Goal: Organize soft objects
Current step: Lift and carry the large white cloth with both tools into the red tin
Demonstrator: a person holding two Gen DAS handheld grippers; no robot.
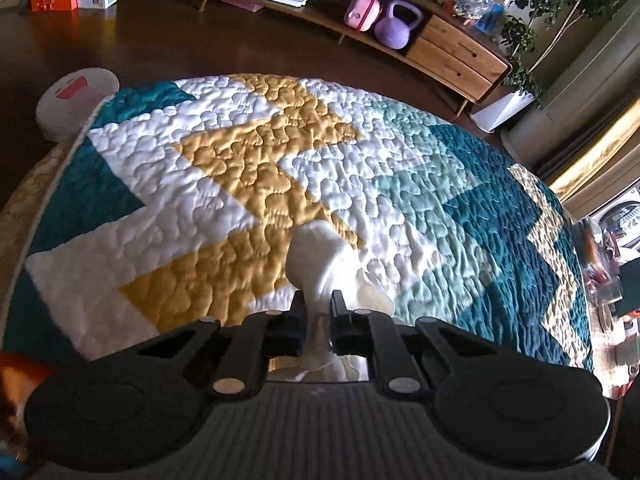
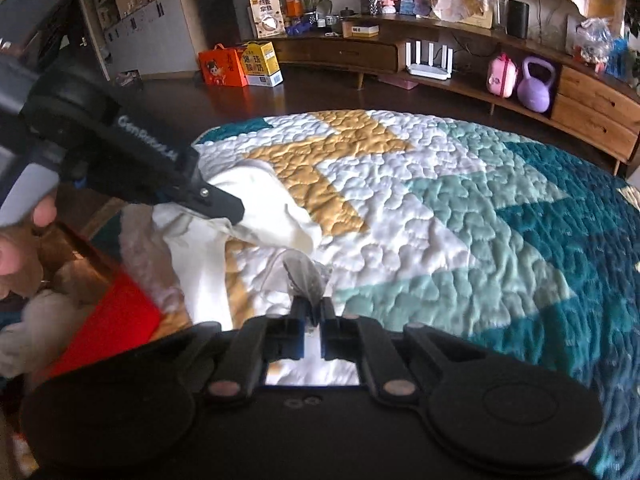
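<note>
A white cloth (image 1: 316, 264) bunches up between the fingers of my left gripper (image 1: 318, 304), which is shut on it above the quilted mat (image 1: 240, 168). In the right wrist view the same cream-white cloth (image 2: 264, 208) hangs from the left gripper (image 2: 224, 208) at the left, over the mat (image 2: 440, 208). My right gripper (image 2: 314, 310) is shut on a thin, clear crinkled piece (image 2: 304, 276) at the cloth's lower edge.
A red box (image 2: 108, 320) with pale soft things stands at the left, beside the person's hand. A white round robot vacuum (image 1: 72, 100) sits at the mat's far left corner. A low wooden cabinet (image 2: 580, 112) with a purple kettlebell (image 2: 536, 88) lines the back.
</note>
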